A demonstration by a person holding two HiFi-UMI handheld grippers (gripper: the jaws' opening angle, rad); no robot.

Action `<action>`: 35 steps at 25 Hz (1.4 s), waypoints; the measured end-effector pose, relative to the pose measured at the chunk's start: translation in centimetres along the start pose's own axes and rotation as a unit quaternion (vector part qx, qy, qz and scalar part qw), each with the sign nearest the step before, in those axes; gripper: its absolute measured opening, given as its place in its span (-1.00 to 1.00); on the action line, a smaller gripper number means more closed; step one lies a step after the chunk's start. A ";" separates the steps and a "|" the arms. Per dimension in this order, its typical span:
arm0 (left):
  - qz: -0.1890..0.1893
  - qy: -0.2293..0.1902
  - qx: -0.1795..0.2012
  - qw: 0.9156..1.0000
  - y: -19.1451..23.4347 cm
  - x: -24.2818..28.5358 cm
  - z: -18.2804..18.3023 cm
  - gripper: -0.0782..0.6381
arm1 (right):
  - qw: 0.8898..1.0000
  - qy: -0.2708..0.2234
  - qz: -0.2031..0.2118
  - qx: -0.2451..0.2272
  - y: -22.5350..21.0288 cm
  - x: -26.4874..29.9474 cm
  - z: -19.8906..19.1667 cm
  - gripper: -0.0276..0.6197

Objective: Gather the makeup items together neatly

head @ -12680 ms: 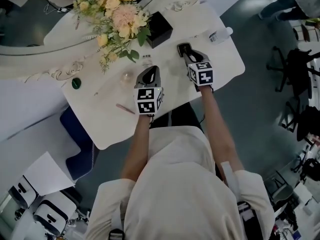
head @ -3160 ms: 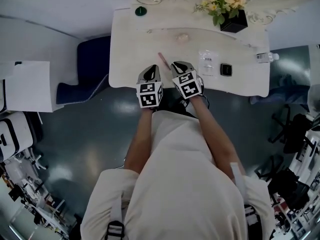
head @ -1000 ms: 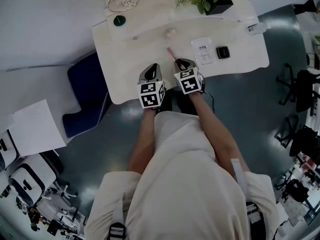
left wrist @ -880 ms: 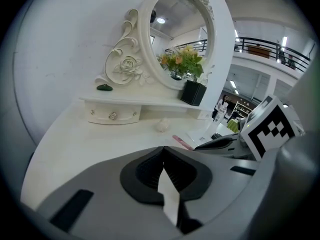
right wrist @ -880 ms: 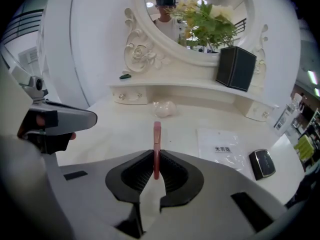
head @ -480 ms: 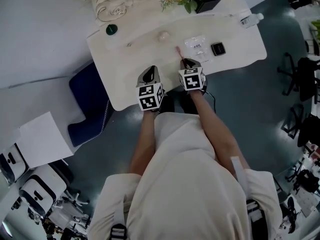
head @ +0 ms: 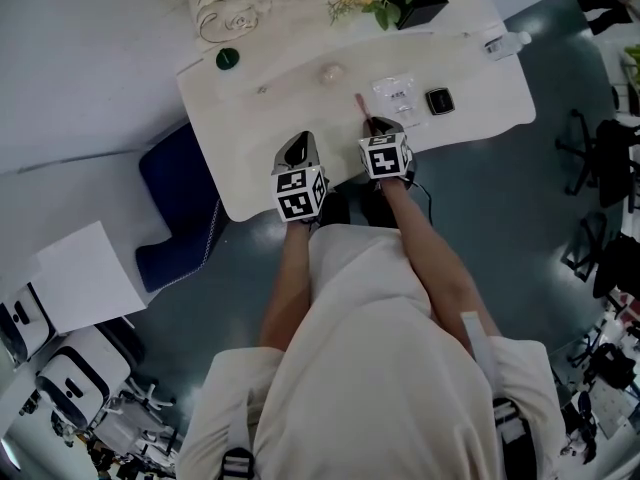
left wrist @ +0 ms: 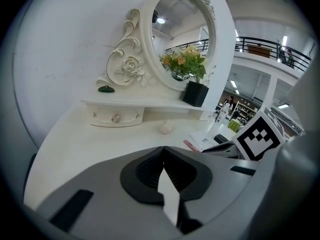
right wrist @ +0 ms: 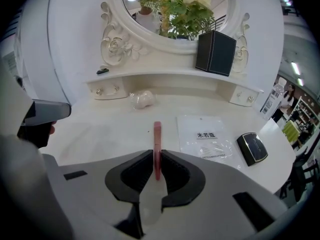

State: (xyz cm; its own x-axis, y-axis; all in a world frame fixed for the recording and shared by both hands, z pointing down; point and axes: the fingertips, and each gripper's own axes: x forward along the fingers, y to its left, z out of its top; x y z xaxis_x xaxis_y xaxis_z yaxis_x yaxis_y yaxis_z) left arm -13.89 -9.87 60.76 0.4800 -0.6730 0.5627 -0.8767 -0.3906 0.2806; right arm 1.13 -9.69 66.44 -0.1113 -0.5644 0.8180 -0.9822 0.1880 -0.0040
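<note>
right gripper (right wrist: 155, 156): mine, jaws nearly together, clamped on the pink stick (right wrist: 157, 136). Pads grip its near end and the rest sticks out ahead.
left gripper (left wrist: 163, 151): jaws fully together with nothing between them. It hangs over the front edge of the table (head: 250, 118).
stick axis: in line with my right jaws, pointing away from me toward the mirror (right wrist: 172, 14). I can't tell if the far tip touches the tabletop.
group location: the clear sachet (right wrist: 205, 136) lies flat just right of the stick, and the black compact (right wrist: 251, 148) is just right of the sachet.
key relation: the stick runs about parallel to the sachet's left edge, near it but not touching. The gather spot is to my right.
outlier: the beige puff (right wrist: 142, 99) sits apart, up-left of the stick tip, near the drawer front.
nearer hand: right. It's beside the sachet, and the left is well off to the left.
likely next: small shift right, then lay the stick along the sachet edge keeping this heading.
risk: a round stick may roll when I let go.
</note>
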 end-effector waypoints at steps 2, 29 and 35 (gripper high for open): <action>0.000 0.000 -0.001 1.000 0.0 0.0 0.0 -0.74 | 1.000 0.001 0.003 0.000 0.0 0.0 0.1 -0.52; -0.002 -0.010 0.004 1.000 -2.6 1.7 1.3 -0.74 | 0.977 -0.187 0.089 -0.046 1.4 -6.4 7.9 -0.78; -0.001 -0.011 0.005 1.000 -2.8 2.0 1.5 -0.74 | 0.960 -0.244 0.109 -0.090 2.9 -8.1 9.1 -0.78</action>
State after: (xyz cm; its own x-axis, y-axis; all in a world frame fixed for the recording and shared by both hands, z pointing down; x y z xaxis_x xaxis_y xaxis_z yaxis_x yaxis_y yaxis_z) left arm -10.40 -11.07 59.94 0.4827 -0.6852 0.5455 -0.8753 -0.3984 0.2742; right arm -2.15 -11.87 54.59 -0.4117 -0.7964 0.4430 -0.8902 0.4555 -0.0084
